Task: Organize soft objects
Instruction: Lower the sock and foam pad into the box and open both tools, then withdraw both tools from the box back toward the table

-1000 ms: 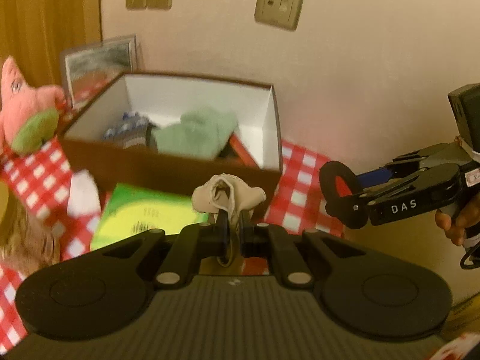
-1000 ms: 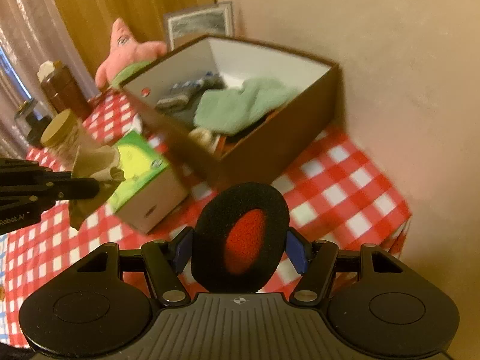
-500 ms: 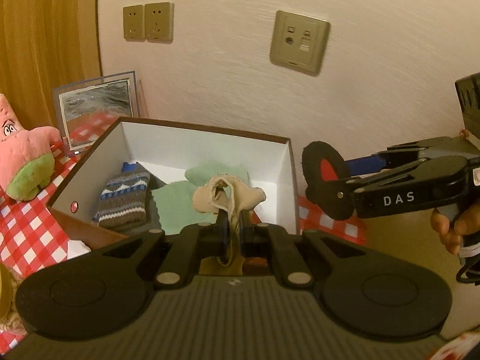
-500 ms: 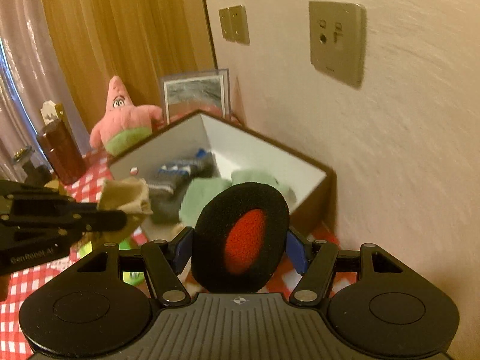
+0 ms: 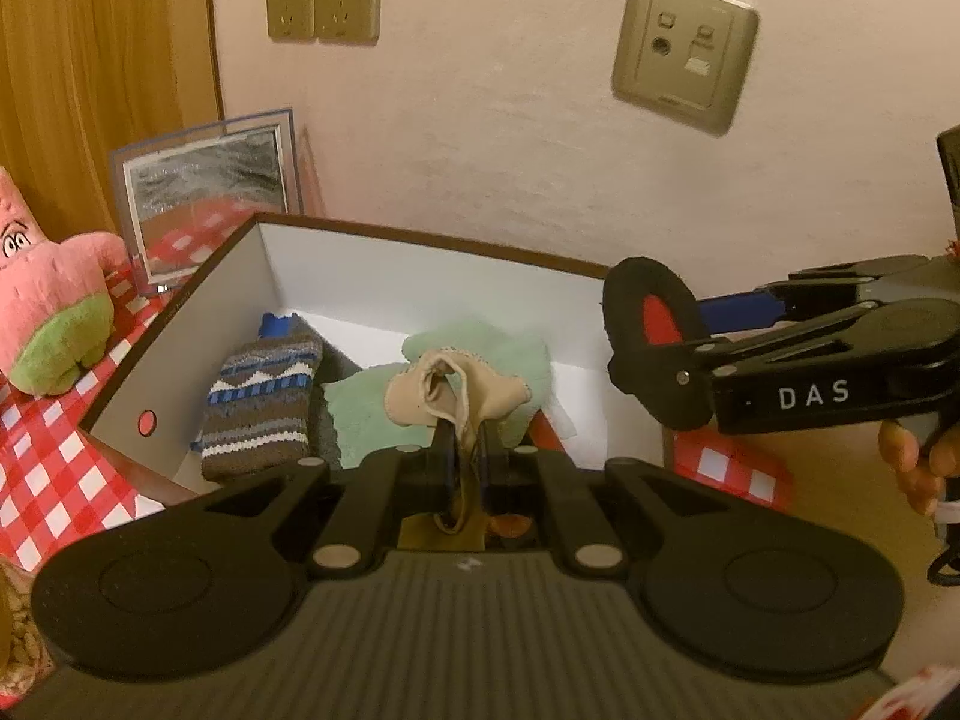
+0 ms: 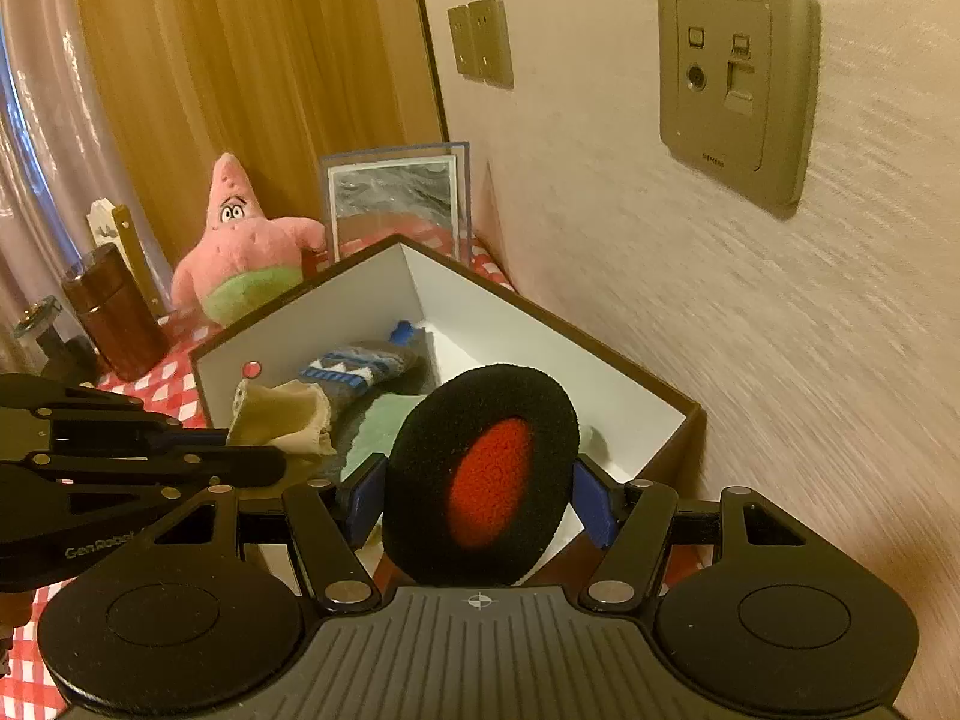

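Here the left gripper (image 5: 465, 444) clamps an upright beige sock (image 5: 456, 390); the right gripper (image 6: 480, 480) grips an earmuff pad (image 6: 480, 474).

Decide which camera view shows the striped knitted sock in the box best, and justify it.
The left wrist view: the striped knitted sock lies almost wholly visible against the box wall. In the right wrist view it is smaller, partly hidden behind the beige cloth.

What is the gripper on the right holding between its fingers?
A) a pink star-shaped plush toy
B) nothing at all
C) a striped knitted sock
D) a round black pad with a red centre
D: the right gripper is closed on a round black fuzzy pad with a red centre, held above the brown cardboard box with white inside walls.
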